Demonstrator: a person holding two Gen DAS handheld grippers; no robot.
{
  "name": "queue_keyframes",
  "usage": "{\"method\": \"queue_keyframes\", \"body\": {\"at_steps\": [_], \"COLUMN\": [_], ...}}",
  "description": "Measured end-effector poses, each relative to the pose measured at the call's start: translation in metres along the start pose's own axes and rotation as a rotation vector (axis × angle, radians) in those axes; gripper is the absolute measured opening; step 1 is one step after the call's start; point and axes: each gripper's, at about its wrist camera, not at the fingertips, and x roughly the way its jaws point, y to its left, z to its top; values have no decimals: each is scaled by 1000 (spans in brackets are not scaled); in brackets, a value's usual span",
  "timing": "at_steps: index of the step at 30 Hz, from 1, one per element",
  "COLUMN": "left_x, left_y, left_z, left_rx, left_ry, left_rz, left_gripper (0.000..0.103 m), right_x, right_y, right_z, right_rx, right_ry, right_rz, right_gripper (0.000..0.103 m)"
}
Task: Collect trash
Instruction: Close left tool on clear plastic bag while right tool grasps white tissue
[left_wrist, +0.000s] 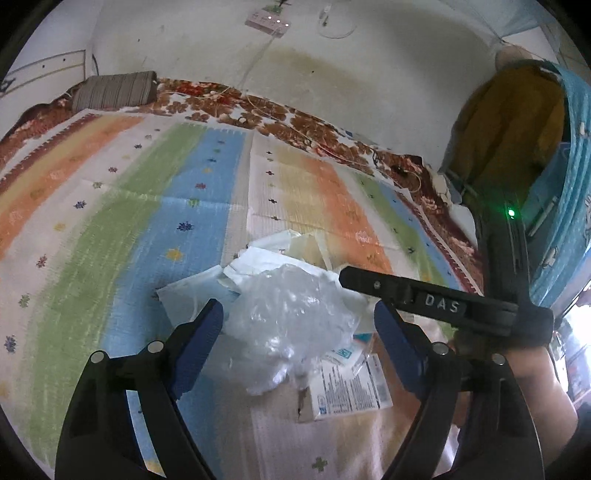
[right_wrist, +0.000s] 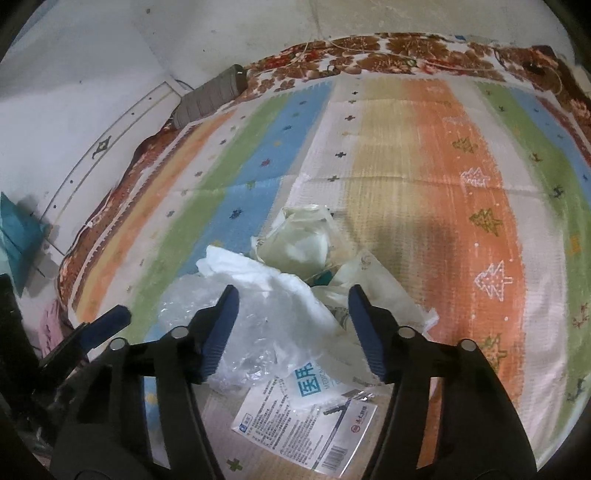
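A large striped woven mat in orange, green, blue and cream, with small flower and tree motifs, covers most of the bed. Under it lies a brown and red floral blanket, which shows along the far edge near the stained white wall. A grey striped pillow roll rests on this blanket in the far left corner.

The trash sits as one loose pile near the middle of the mat, directly in front of both grippers. Its biggest piece is a crumpled clear plastic bag, lying on top of white crumpled paper sheets. Behind them is a pale yellowish translucent plastic bag. At the near side of the pile lies a flat white printed medical package with blue characters, partly under the clear plastic.

The left gripper hangs over the pile with its blue-padded jaws spread wide; the clear bag is between them, but the pads do not press it. The right gripper also has its jaws spread apart, above the white paper and the printed package, and pinches nothing. In the left wrist view the right gripper's black body crosses at the right side, and a small green light glows on it.
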Motion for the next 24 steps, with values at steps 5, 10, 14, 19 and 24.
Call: {"method": "queue_keyframes", "body": {"at_steps": [5, 10, 14, 19, 24], "left_x": [14, 23, 25, 22, 5], "left_y": [1, 3, 5, 6, 0], "left_z": [-5, -10, -12, -8, 7], "left_rx": [4, 14, 8, 2, -4], "left_ry": [33, 63, 77, 83, 71], "left_rz": [0, 14, 6, 13, -17], "left_gripper": [65, 37, 17, 6, 3], "right_x": [7, 15, 19, 15, 3], "right_y": [-3, -4, -4, 1, 3], "right_z": [-2, -8, -12, -13, -10], "right_rx": [16, 2, 6, -21, -30], "right_ry": [23, 50, 62, 49, 23], "right_rz": [3, -5, -6, -19, -33], "right_gripper": [40, 28, 12, 1, 0]}}
